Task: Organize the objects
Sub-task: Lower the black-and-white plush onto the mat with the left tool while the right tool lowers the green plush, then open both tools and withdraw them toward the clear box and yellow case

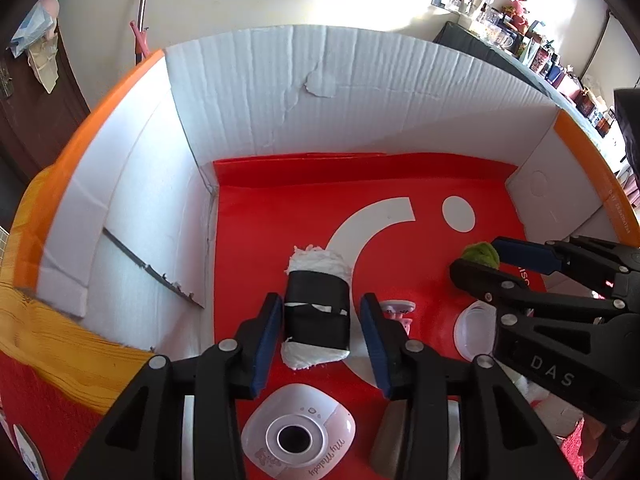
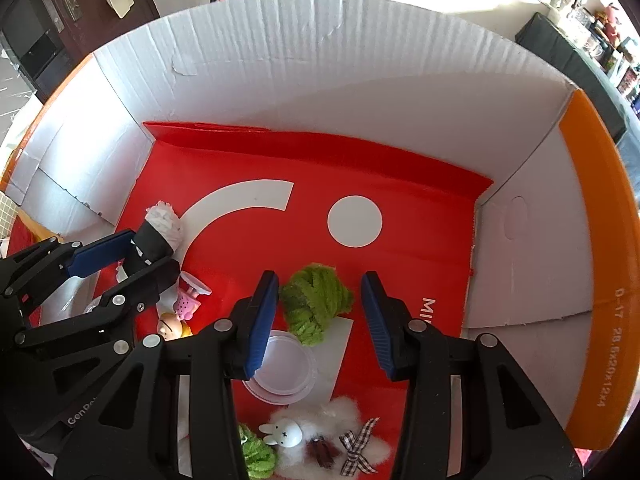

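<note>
Both tongs spread: left tongs straddle sushi toy, right tongs straddle green yarn.

"My Melody" on pink case

One cardboard box holds two green yarn balls, one clear lid.

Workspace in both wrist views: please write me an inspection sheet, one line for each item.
Surface: red sheet lining a white cardboard box.
Job's things: black-banded white roll; green yarn ball.
Clutter: clear lid, pink camera toy, small figurine, white fluffy bunny charm.
Grippers: left gripper open around the roll; right gripper open around the yarn.
Cables: nothing seen.
Surroundings: crowded shelf, dark door.
</note>
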Tool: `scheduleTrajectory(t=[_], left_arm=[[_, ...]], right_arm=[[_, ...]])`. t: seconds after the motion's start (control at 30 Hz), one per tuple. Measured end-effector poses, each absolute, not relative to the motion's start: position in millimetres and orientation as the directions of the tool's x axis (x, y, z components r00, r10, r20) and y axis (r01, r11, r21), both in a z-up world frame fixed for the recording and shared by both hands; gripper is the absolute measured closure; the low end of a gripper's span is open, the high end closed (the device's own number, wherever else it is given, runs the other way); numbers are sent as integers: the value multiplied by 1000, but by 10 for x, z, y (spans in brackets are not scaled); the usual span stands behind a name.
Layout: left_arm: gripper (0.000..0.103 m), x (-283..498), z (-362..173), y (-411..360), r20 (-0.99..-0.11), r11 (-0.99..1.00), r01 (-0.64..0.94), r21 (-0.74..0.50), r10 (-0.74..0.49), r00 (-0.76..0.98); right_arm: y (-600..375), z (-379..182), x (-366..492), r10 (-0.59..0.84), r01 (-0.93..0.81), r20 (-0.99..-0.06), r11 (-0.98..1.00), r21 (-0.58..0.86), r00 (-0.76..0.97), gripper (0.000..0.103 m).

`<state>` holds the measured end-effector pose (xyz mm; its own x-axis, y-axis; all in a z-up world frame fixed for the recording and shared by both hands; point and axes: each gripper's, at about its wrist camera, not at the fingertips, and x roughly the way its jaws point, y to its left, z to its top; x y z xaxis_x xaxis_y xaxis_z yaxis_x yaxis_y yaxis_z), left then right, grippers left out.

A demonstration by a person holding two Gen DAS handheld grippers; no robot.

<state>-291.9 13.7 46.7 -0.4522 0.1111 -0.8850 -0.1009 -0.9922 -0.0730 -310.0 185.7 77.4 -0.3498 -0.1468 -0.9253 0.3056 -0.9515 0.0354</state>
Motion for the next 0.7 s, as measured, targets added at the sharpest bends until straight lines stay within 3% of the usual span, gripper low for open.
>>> scheduleTrajectory(t=[0.53, 0.7], left_arm=[[55, -2729, 829, 146, -849, -994, -93, -64, 103, -519], [49, -2485, 934, 63, -817, -995, -79, -66, 99, -568]], right_arm=[[1984, 1240, -2725, -183, 312, -876, -949, 39, -446, 57], [1905, 1403, -2469, -182, 327, -840, -945, 6, -511, 49]])
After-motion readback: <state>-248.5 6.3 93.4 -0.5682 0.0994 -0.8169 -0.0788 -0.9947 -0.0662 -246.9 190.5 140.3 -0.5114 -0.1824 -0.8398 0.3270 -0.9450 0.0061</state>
